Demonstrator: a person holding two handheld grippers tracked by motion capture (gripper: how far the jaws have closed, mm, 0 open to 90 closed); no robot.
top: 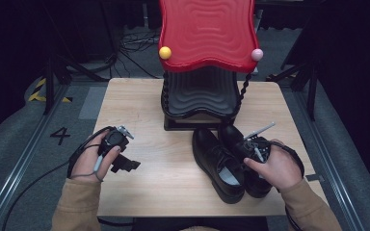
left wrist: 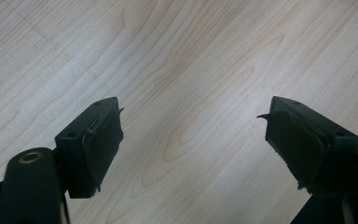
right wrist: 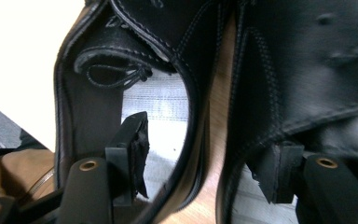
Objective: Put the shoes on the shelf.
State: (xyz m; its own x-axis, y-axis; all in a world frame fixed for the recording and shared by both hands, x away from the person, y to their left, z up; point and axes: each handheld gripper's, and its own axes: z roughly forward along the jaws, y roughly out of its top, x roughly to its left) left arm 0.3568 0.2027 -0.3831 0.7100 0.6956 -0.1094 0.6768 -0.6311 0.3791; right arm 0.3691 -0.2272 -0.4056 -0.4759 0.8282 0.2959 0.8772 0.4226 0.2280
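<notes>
Left gripper (top: 125, 164) jaws spread wide over bare wooden table (top: 164, 163) | right gripper (right wrist: 205, 163) jaws parted, one inside each of two side-by-side black shoes (top: 231, 161), front right, before red-topped stand (top: 207, 33).

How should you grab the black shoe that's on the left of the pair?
Probably by the collar around its opening. The left shoe sits upright on the table, touching the right shoe, so its thin wall is easiest pinched from above. The right gripper is open, one jaw inside the left shoe's opening and the other over the neighbouring shoe, so it straddles both touching walls.
</notes>
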